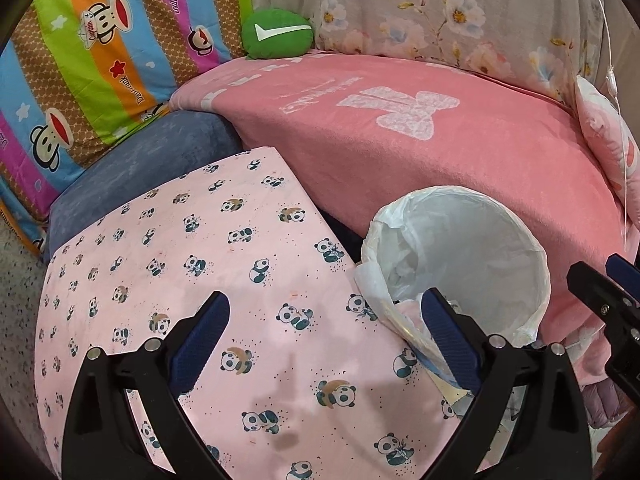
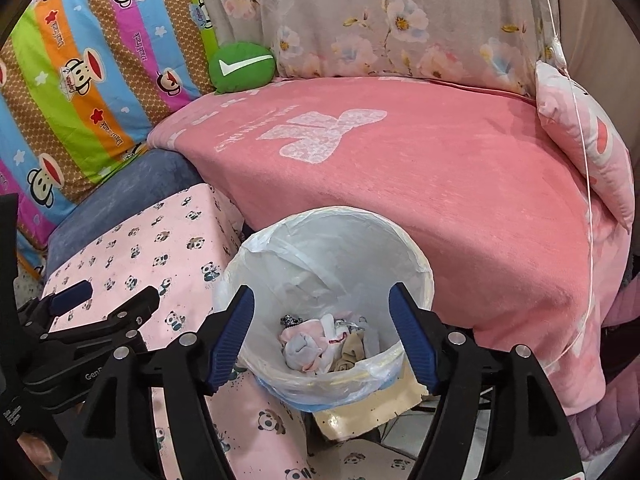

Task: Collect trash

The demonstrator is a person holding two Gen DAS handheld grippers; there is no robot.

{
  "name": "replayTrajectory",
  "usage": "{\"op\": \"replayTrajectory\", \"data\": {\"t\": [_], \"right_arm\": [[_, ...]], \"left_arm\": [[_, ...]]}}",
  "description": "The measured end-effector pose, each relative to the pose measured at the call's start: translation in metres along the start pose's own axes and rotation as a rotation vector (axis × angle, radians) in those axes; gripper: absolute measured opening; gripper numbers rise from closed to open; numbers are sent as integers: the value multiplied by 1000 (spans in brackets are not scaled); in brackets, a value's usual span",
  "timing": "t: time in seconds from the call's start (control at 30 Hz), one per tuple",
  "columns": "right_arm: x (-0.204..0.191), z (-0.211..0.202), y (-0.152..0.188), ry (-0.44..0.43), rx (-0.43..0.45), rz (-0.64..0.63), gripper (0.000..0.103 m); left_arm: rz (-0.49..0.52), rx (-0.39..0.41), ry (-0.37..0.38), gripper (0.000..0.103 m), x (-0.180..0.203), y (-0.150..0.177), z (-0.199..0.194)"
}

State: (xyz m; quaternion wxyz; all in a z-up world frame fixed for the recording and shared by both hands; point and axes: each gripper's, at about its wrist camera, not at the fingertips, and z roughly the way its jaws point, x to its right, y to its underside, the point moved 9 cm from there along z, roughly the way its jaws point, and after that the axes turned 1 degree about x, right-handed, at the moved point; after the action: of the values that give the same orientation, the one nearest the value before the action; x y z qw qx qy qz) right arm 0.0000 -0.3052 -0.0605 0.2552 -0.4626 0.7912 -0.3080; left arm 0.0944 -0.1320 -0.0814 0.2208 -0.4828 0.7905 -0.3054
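**Both tongs hovering empty around one lined bin**

One pink blanket [image 2: 420, 184] is lying behind the bin [image 2: 332, 240]. One panda-print surface [image 1: 192, 248] is sitting left of it. Crumpled trash [image 2: 320, 344], probably light and soft, is resting inside. Right tongs [image 2: 322, 338] are hanging spread above it; left tongs [image 1: 326, 340] are spread, empty, beside it.

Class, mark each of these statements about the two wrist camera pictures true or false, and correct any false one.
1. The trash bin is lined with a white plastic bag. True.
2. The bin is empty. False: crumpled trash lies at its bottom.
3. The right gripper is shut on a piece of trash. False: it is open and holds nothing.
4. The left gripper is open above the panda-print cloth. True.
5. The green cushion lies in the bin. False: it sits at the back of the pink blanket.
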Motion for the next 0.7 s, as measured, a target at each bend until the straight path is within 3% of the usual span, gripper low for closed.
{"op": "replayTrajectory", "data": {"t": [0.2, 0.33, 0.5, 0.57, 0.7], "right_arm": [[4, -5, 7, 16, -2, -13, 75], [5, -7, 13, 37, 0, -33, 85], [5, -10, 19, 37, -13, -45, 89], [5, -10, 21, 42, -14, -47, 99], [6, -13, 27, 54, -8, -52, 99]], "left_arm": [[-2, -9, -6, 92, -1, 11, -3], [-9, -4, -10, 92, 0, 15, -6], [-17, -7, -10, 92, 0, 18, -7], [-15, -6, -10, 92, 1, 19, -8], [-16, -6, -10, 92, 2, 20, -9]]}}
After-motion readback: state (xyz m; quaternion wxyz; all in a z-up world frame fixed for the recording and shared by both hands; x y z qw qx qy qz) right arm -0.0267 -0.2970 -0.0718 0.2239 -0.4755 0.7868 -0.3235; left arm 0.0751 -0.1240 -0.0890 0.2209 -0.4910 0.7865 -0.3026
